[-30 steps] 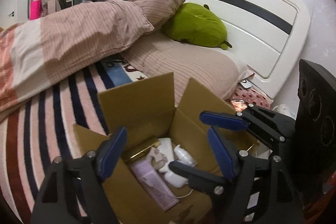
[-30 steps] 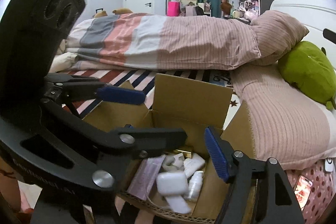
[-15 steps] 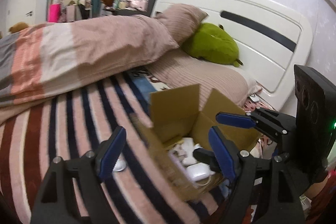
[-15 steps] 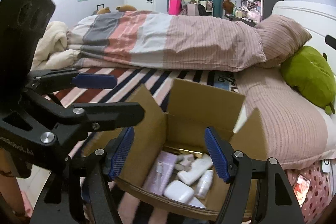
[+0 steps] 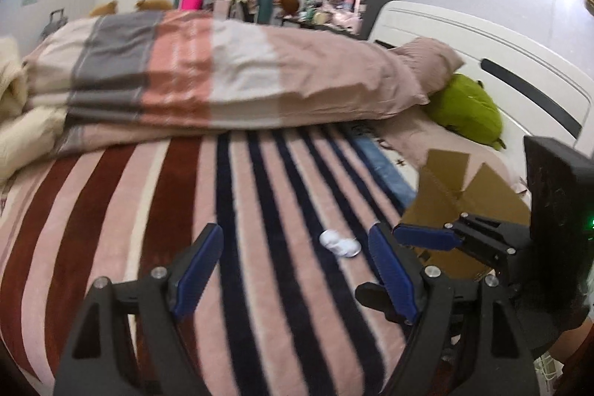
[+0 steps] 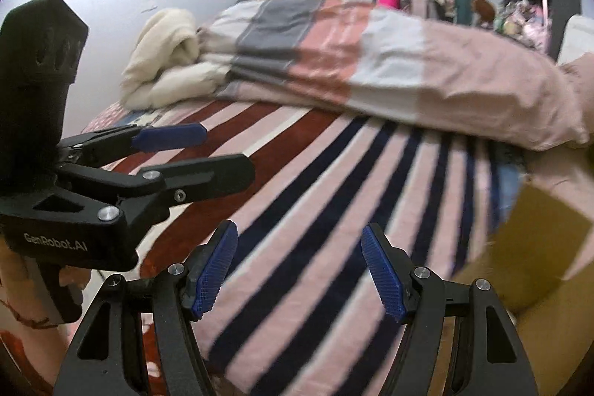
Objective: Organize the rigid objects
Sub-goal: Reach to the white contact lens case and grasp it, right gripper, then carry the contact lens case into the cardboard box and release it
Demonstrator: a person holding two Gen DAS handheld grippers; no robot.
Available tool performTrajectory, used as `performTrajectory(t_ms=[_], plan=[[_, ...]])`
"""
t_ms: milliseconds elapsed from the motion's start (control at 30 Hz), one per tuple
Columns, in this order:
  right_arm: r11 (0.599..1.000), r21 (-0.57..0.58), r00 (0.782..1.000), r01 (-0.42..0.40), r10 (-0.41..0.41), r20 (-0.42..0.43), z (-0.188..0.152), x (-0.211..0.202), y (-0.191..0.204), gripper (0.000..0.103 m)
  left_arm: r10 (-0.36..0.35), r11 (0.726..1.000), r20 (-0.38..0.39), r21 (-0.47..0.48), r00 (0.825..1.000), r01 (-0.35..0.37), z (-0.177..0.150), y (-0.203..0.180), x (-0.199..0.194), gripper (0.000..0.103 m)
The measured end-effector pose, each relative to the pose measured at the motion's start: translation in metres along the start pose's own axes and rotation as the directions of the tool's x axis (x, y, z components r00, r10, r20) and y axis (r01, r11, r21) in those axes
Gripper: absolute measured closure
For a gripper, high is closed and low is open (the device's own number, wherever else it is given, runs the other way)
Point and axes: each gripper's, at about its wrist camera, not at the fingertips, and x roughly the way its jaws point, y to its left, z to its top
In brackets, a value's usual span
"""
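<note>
A small white round object (image 5: 339,243) lies on the striped blanket (image 5: 260,210), just ahead of my left gripper (image 5: 297,270), nearer its right finger. The left gripper is open and empty. The open cardboard box (image 5: 460,195) stands to the right on the bed; its inside is hidden. My right gripper (image 6: 300,270) is open and empty above the striped blanket (image 6: 334,210), with the box (image 6: 534,247) blurred at its right. The right gripper also shows in the left wrist view (image 5: 423,240), by the box, and the left gripper shows in the right wrist view (image 6: 193,151).
A folded pink and grey duvet (image 5: 222,80) lies across the far side of the bed. A green plush (image 5: 464,110) and pillow (image 5: 427,51) sit by the white headboard (image 5: 501,58). A cream blanket (image 6: 167,62) is bunched at the far left.
Both grippers have swung left, away from above the box and over the striped blanket. The box has slid to the right edge of both views. The white object has come into view.
</note>
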Motion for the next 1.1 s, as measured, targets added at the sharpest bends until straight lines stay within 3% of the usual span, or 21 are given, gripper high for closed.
performTrajectory(t_ms=[167,300,433,600,667,700,767,900,1100], plan=[[0.999,0.042,0.998,-0.005,0.008,-0.068,-0.013,0.043,0.002,0.037,0.015,0.999,-0.034,-0.043,0.999,-0.017,-0.021,0.025,0.005,0.025],[0.986,0.120,0.989,0.117,-0.104,-0.110,-0.028,0.075,-0.026,0.036,0.014,0.998,-0.061,-0.061,0.998,-0.018,-0.032,0.033,0.011,0.025],[0.950,0.143,0.956,0.279,-0.260,-0.137,-0.043,0.102,-0.058,0.036,0.013,0.997,-0.066,-0.070,0.998,-0.018,-0.035,0.037,0.012,0.025],[0.924,0.167,0.931,0.344,-0.313,-0.187,-0.052,0.125,-0.086,0.037,0.012,0.997,-0.062,-0.073,0.998,-0.017,-0.035,0.037,0.012,0.025],[0.924,0.173,0.932,0.340,-0.308,-0.190,-0.054,0.130,-0.090,0.043,0.015,0.997,-0.064,-0.071,0.998,-0.020,-0.035,0.036,0.012,0.025],[0.926,0.171,0.935,0.335,-0.304,-0.185,-0.054,0.130,-0.090,0.057,0.015,0.997,-0.064,-0.071,0.998,-0.020,-0.034,0.036,0.012,0.025],[0.934,0.146,0.937,0.327,-0.301,-0.175,-0.053,0.129,-0.086,0.070,0.013,0.997,-0.066,-0.071,0.998,-0.018,-0.034,0.035,0.012,0.025],[0.945,0.106,0.944,0.311,-0.295,-0.145,-0.051,0.124,-0.075,0.074,0.005,0.998,-0.067,-0.064,0.998,-0.009,-0.032,0.031,0.011,0.025],[0.975,0.065,0.968,0.215,-0.203,-0.149,-0.049,0.116,-0.057,0.075,-0.001,0.998,-0.069,-0.067,0.998,-0.003,-0.031,0.027,0.011,0.025]])
